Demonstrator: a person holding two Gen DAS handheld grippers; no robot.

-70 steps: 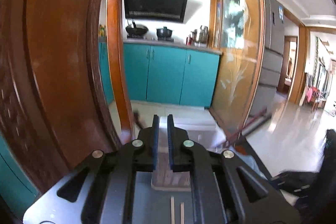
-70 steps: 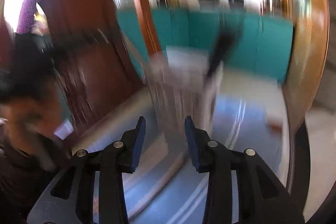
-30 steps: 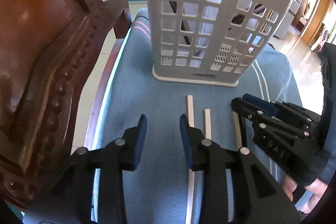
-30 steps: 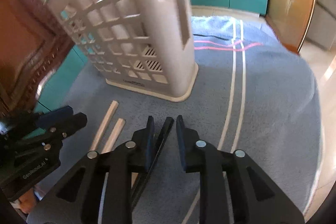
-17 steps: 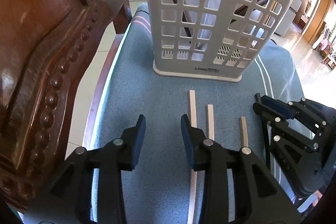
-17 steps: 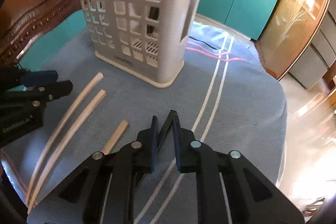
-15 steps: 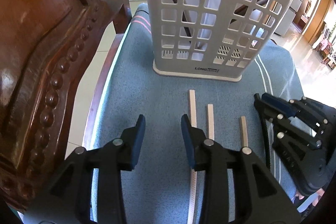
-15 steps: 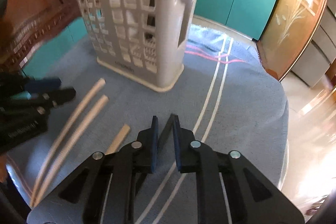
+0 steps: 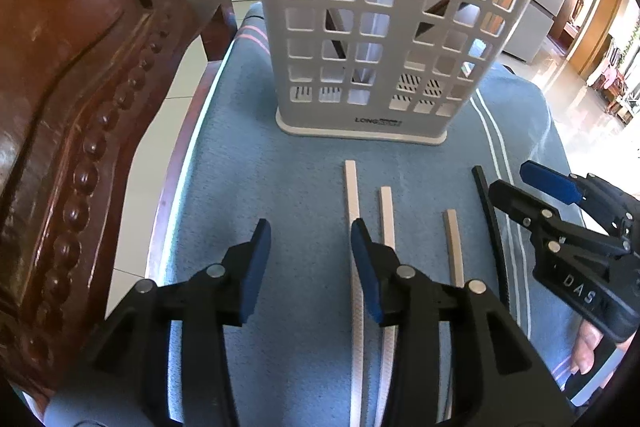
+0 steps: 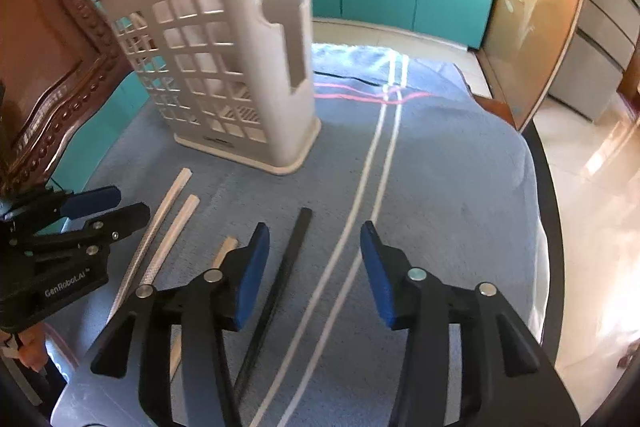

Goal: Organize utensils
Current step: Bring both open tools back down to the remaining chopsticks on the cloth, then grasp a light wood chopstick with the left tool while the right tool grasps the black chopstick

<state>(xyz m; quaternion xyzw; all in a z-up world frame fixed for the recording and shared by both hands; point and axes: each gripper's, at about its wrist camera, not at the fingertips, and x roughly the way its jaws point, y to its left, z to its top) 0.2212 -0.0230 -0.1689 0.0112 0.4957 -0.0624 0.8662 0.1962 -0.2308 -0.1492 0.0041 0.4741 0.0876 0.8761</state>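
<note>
Right gripper [image 10: 314, 267] jaws just opened wide, nothing held; black chopstick [image 10: 286, 267] lies on the towel [image 10: 440, 187] between them (near the left pad). Left gripper [image 9: 310, 267] also just widened, empty, white chopsticks [image 9: 352, 195] just right of it, utensil holder [image 9: 384, 27] ahead.

Bright daylight, glare on the floor [image 10: 592, 155] at right; strong fisheye bending with dark corners; slight blur in right view.

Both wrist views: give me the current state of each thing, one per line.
Utensil holder: upright on the cloth, dark utensils inside.
Two white chopsticks: flat, side by side.
Tan chopstick: flat, alone.
Black chopstick: flat, between the right jaws, not gripped.
Left gripper: jaws have just opened further, nothing between them.
Right gripper: jaws just opened.
</note>
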